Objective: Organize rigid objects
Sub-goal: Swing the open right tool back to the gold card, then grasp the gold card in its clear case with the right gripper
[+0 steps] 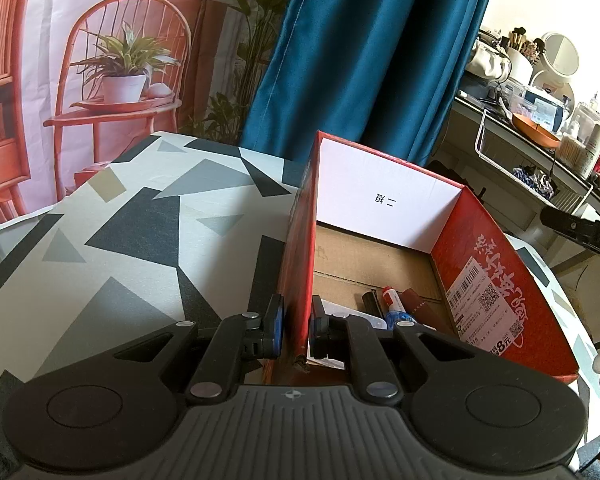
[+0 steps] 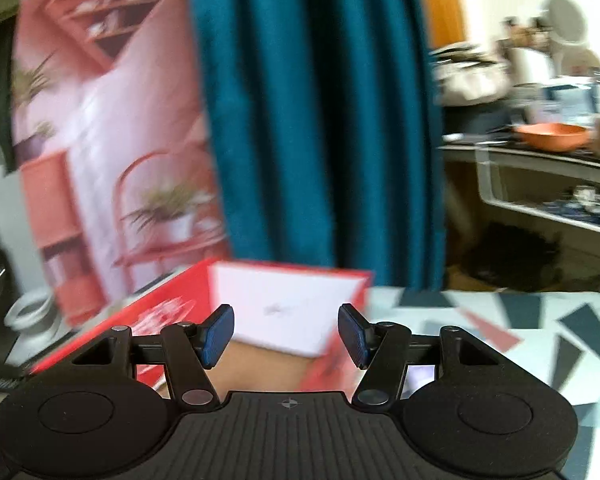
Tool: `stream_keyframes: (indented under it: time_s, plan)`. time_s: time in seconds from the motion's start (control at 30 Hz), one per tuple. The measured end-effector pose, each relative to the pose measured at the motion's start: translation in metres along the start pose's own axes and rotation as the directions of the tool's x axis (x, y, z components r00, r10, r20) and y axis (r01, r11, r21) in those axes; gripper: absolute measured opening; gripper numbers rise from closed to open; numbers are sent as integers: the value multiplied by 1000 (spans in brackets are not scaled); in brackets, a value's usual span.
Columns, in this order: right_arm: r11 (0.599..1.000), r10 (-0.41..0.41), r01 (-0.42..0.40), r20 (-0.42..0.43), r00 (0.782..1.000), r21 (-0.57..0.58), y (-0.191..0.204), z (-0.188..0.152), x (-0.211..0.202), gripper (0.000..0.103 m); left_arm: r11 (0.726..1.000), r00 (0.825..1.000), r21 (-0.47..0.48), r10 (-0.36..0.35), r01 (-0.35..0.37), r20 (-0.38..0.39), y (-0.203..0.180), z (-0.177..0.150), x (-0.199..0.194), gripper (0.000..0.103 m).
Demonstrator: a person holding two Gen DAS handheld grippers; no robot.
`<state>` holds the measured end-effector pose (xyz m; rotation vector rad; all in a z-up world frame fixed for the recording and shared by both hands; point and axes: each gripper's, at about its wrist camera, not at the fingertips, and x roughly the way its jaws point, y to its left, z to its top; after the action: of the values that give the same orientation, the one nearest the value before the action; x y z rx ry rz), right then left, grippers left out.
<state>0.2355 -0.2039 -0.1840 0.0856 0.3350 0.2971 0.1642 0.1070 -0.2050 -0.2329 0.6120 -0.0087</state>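
A red cardboard box (image 1: 496, 276) with a white inner end wall stands open on the patterned table. My left gripper (image 1: 296, 320) is shut on the box's left wall, one pad outside, one inside. Inside the box lie a white tube with a red cap (image 1: 392, 300), a dark marker (image 1: 370, 300) and a brown item (image 1: 418, 304). In the blurred right wrist view my right gripper (image 2: 286, 334) is open and empty, held above the same box (image 2: 284, 312).
The table (image 1: 112, 248) has a grey, black and white triangle cloth. A blue curtain (image 1: 364, 60) hangs behind. A cluttered shelf (image 1: 540, 128) with an orange bowl stands at the right. A black gripper part (image 1: 580, 230) shows at the right edge.
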Motion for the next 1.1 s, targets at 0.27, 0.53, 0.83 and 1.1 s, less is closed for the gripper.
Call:
stream_keyframes:
  time_s: [0.27, 0.53, 0.83, 1.1]
  plan:
    - [986, -136, 142, -72, 988, 84, -67, -27, 18, 55, 1000, 1000, 0, 0, 0, 0, 0, 0, 0, 13]
    - [988, -149, 152, -229, 962, -3, -77, -79, 80, 54, 1000, 1000, 3, 0, 0, -1, 0, 0, 1, 13]
    - [987, -160, 146, -306, 938, -70, -69, -98, 119, 53, 1000, 1000, 2, 0, 0, 0, 1, 0, 1, 13]
    - [981, -194, 178, -310, 931, -78, -69, -97, 129, 50, 1000, 1000, 2, 0, 0, -1, 0, 1, 0, 13]
